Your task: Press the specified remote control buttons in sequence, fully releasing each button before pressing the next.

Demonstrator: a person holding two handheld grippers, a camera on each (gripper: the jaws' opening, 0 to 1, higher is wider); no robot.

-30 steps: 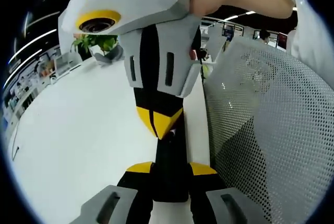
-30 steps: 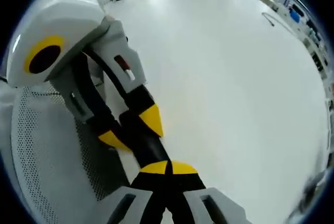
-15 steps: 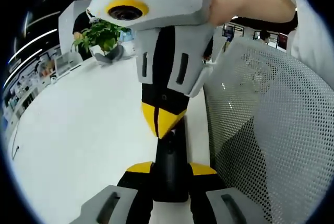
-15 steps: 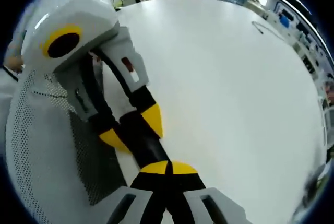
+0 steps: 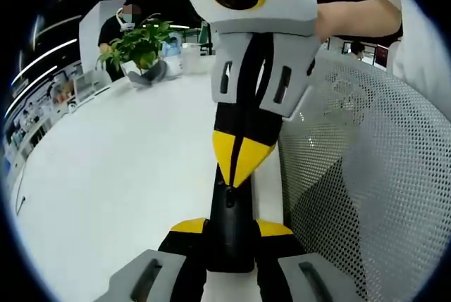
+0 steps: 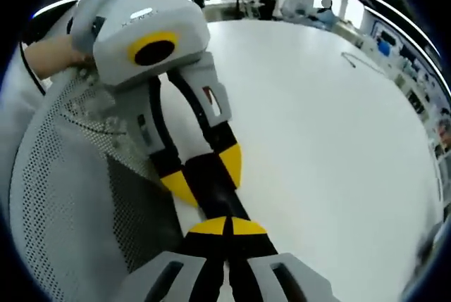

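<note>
Since a second ago the right gripper (image 5: 243, 151) has swung rightward and more upright across the left gripper view, so its closed yellow tips now point down at the upper end of the remote control (image 5: 229, 228). That dark, slim remote is clamped between the yellow-tipped jaws of the left gripper (image 5: 230, 230), lying lengthwise above the white bench (image 5: 106, 175) beside a white mesh chair back (image 5: 366, 175). A small round button shows just under the right gripper's tips; whether the tips are touching it or hang just clear I cannot tell. By my reading this is a press step in the sequence, either landing or releasing. The next move calls for a clean lift off that button before moving along the remote to another one.

Across the right gripper view, the left gripper (image 6: 204, 175) has likewise shifted, now reaching in from upper left with a hand (image 6: 53, 52) behind it, its jaws gripping the sides of the remote control (image 6: 215, 186). The right gripper (image 6: 227, 226) rises from the bottom with its jaws together, tips set at the remote's near end. The bench (image 6: 338, 140) spreads to the right, the mesh chair back (image 6: 63, 196) to the left.
</note>
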